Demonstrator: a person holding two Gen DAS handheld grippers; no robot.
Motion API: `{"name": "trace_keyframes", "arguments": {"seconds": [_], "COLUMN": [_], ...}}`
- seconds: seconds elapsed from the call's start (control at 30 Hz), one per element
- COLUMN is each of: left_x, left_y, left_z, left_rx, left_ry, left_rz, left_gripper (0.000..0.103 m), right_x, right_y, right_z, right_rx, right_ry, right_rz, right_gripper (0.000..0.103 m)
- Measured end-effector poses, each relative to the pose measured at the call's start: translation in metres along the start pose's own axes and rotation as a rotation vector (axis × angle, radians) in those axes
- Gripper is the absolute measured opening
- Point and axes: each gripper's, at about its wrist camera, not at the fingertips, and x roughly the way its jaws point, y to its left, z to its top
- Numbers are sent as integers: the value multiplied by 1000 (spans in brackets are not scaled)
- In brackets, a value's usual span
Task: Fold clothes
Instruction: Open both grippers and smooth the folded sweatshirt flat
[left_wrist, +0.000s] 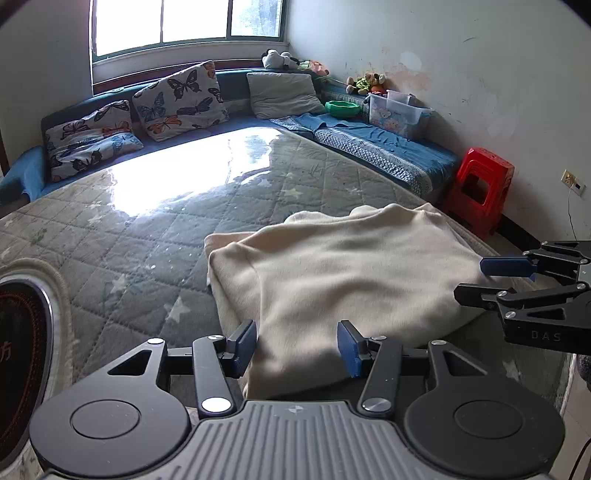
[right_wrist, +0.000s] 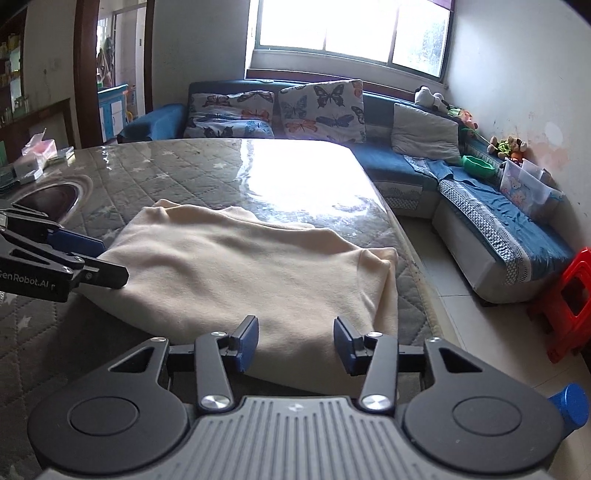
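Observation:
A cream garment (left_wrist: 351, 266) lies folded in a thick rectangle on the quilted grey-green table cover (left_wrist: 147, 258). My left gripper (left_wrist: 295, 345) is open at the garment's near edge. Its blue pads (left_wrist: 245, 341) stand apart on either side of the fabric without pressing on it. In the right wrist view the same garment (right_wrist: 236, 266) fills the middle, and my right gripper (right_wrist: 295, 343) is open at its near edge in the same way. Each gripper also shows in the other's view: the right gripper (left_wrist: 480, 280) at the garment's right side, the left gripper (right_wrist: 99, 258) at its left side.
A round inset cooktop (left_wrist: 22, 332) sits in the table to the left of the garment. The table's edge (right_wrist: 413, 266) runs just past the garment's right side. A blue corner sofa (right_wrist: 480, 206) with butterfly cushions (left_wrist: 181, 99) and a red stool (right_wrist: 569, 302) stand beyond.

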Motion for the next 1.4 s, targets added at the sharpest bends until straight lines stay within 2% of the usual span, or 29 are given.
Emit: {"name": "trace_keyframes", "arguments": {"seconds": [0.1, 0.27, 0.5, 0.63, 0.67, 0.7, 0.87, 1.07, 1.17, 1.4], "left_x": [-2, -3, -15, -14, -12, -9, 4, 4, -4, -19], "left_y": [-1, -3, -3, 0, 1, 2, 2, 2, 0, -2], "left_z": [-5, -9, -4, 3, 5, 6, 0, -5, -7, -15], "left_rx": [5, 2, -30, -60, -66, -73, -59, -58, -45, -43], "left_ry": [16, 31, -6, -29, -33, -29, 4, 8, -7, -32], "left_rz": [5, 14, 5, 37, 50, 61, 64, 60, 62, 54], "left_gripper": [58, 58, 59, 59, 59, 59, 59, 59, 67, 79], "right_x": [2, 2, -13, -7, -2, 3, 17, 9, 3, -12], "right_y": [4, 8, 11, 10, 11, 12, 22, 22, 21, 27], "right_z": [-3, -7, 1, 9, 10, 9, -2, -4, -4, -10], "right_rx": [6, 18, 45, 100, 106, 107, 69, 57, 67, 82], "right_ry": [10, 16, -38, -57, -53, -48, -17, -21, -29, -42], "right_rz": [3, -6, 0, 1, 0, -4, -19, -21, -21, -29], "right_gripper": [56, 57, 63, 65, 68, 72, 75, 78, 86, 94]}}
